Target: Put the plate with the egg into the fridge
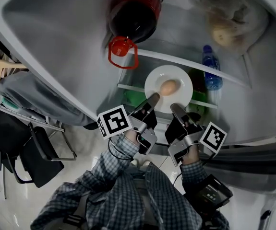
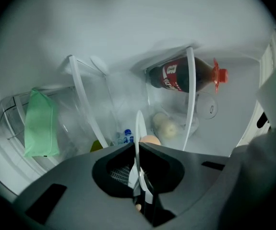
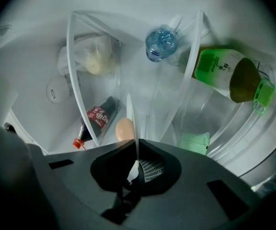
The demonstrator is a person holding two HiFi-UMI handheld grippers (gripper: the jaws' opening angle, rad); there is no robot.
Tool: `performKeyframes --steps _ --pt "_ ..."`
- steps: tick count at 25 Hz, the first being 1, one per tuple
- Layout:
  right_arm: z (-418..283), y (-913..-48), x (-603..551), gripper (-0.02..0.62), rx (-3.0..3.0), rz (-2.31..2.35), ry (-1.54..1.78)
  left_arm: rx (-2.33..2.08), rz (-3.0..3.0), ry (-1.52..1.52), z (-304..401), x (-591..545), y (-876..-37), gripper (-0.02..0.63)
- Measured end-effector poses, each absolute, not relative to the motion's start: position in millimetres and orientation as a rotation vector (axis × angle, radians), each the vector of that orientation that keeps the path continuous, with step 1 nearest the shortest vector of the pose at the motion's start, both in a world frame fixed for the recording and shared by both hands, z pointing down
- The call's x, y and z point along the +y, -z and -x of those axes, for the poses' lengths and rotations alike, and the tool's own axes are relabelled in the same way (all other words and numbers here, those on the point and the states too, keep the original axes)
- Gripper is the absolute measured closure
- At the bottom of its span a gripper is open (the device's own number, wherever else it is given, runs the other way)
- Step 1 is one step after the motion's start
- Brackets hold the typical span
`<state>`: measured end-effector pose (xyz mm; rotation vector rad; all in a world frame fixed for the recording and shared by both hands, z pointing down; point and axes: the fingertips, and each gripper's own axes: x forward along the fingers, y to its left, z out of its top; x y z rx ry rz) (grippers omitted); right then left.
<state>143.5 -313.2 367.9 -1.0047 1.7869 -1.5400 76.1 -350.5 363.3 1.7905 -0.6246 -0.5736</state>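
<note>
The egg (image 1: 169,86) is seen lying at the middle of the white plate (image 1: 181,78), and the plate is held level inside the open fridge (image 1: 56,28), clear of the walls. The plate's near rim is clamped on its left side by the left gripper (image 1: 152,99) and on its right side by the right gripper (image 1: 176,110), each pair of jaws closed on the thin edge. A cola bottle (image 1: 134,18) is noted lying on its side above and left of the plate, a water bottle (image 1: 211,68) just to its right.
</note>
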Motion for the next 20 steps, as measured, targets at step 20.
performKeyframes --steps 20 --pt "-157 -372 -336 0.577 1.687 1.025 1.528 -0.612 -1.685 0.619 -89 -377 -372 0.577"
